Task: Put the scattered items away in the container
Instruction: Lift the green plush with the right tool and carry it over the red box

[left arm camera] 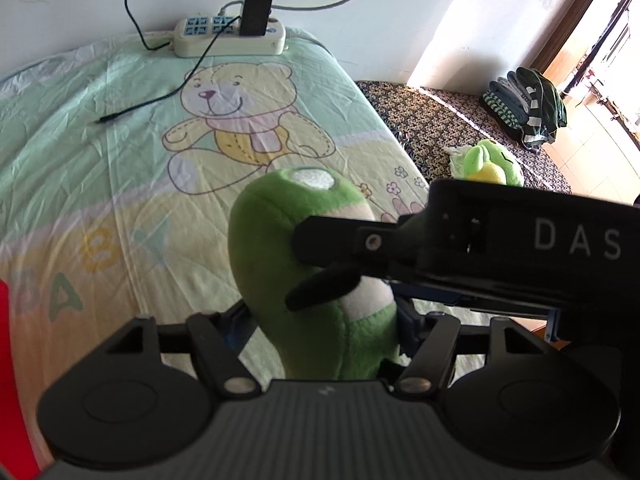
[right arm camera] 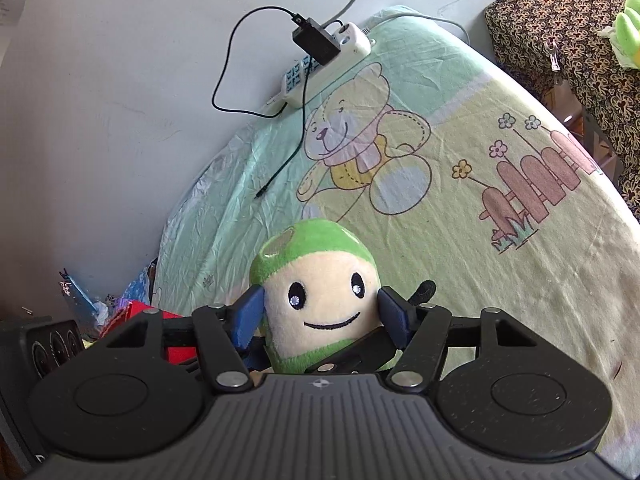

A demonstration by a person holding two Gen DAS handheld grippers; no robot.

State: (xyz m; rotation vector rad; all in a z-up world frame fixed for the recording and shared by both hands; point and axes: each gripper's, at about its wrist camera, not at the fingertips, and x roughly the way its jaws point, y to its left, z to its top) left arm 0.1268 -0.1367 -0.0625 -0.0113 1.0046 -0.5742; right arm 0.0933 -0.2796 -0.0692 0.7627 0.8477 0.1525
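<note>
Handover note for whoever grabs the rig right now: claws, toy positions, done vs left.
Right claw: blue pads on both sides of the green-capped cream-faced plush doll, shut on it, above the bear-print bedsheet.
Left claw: at the same doll's lower body; grip cannot be confirmed.
Second green plush toy lies on the dark patterned cover beside the bed.
Red container shows partly at the left.
Done: doll grasped. Left: place it in the container, then fetch the second toy.
</note>
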